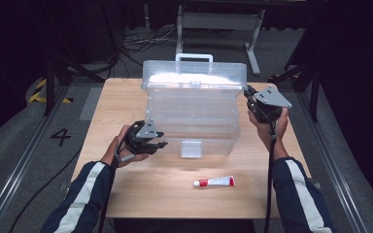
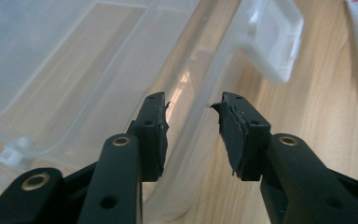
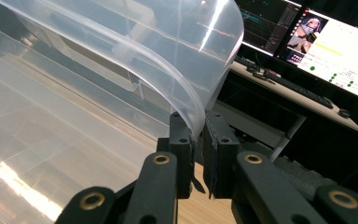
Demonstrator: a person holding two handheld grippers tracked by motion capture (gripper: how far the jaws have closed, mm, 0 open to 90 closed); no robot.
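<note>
A large translucent plastic storage box (image 1: 192, 109) with a white carry handle (image 1: 194, 58) is seen standing on the light wooden table (image 1: 141, 194), towards the far half of the top, with its clear hinged lid (image 1: 194, 73) raised at the back. The right gripper (image 1: 249, 93) is held at the box's far right corner; in the right gripper view its two black jaws are seen pressed close on the thin curved rim of the lid (image 3: 186, 93), so that the plastic edge is pinched between the pads. The right gripper (image 3: 198, 140) is thus noted as clamped on the lid, with the box body lying to the left in that view. The left gripper (image 1: 161, 141) is held low at the box's near left corner, just beside the front wall. In the left gripper view the left gripper (image 2: 192, 123) is seen with its jaws spread, and the box's front rim (image 2: 200, 88) is seen running between them; a gap is visible on each side of the plastic, so no pressing contact is recorded there. A white front latch (image 1: 191, 148) is seen hanging at the middle of the front wall. A small white tube with a red band and red cap (image 1: 214, 182) is observed lying flat on the table in front of the box, well apart from both grippers. A computer monitor (image 3: 340, 46) is visible beyond the table in the right gripper view.
</note>
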